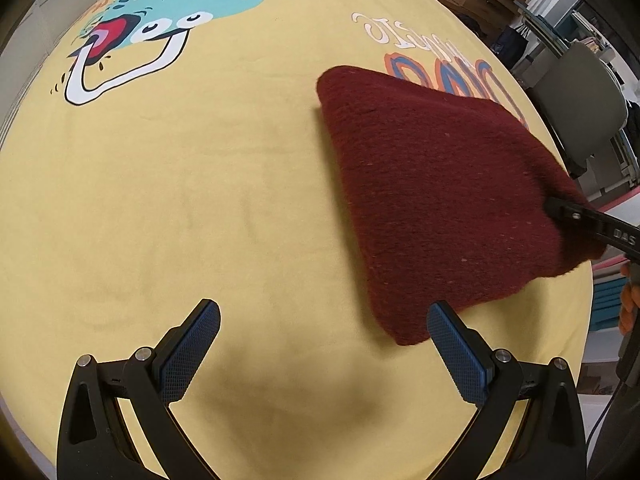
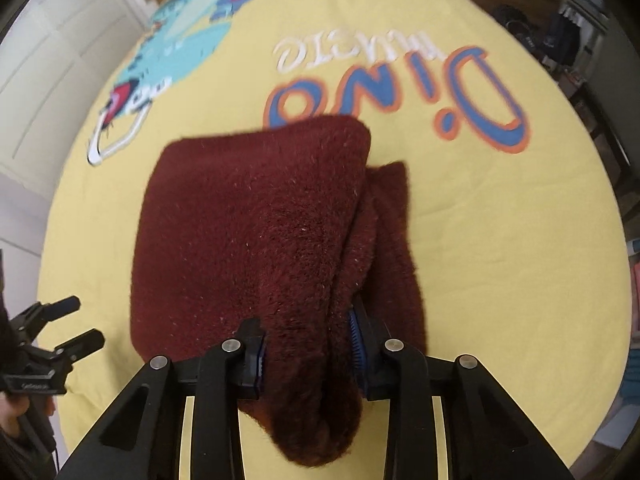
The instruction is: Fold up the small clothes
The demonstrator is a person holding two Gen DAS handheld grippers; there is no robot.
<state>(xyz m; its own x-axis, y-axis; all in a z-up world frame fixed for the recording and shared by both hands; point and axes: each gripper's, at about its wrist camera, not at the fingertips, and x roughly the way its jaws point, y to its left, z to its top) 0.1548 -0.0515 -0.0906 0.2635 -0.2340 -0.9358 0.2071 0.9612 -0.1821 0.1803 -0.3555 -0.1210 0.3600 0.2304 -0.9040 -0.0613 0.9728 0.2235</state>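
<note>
A dark red knitted garment [image 1: 432, 200] lies folded over on a yellow dinosaur-print cloth [image 1: 200, 200]. My left gripper [image 1: 324, 320] is open and empty, just left of the garment's near corner, above the cloth. My right gripper [image 2: 306, 344] is shut on a bunched edge of the red garment [image 2: 256, 232] and holds that edge lifted; the upper layer drapes over a lower layer showing on the right. The right gripper's finger [image 1: 588, 220] shows at the garment's right edge in the left wrist view. The left gripper [image 2: 72, 324] shows open at the lower left of the right wrist view.
The yellow cloth [image 2: 500, 240] covers the table, with blue-orange lettering [image 2: 400, 92] and a teal dinosaur [image 2: 180, 36] at the far side. A chair [image 1: 580, 112], boxes and shelves stand beyond the right edge. White cabinet doors [image 2: 48, 80] stand on the left.
</note>
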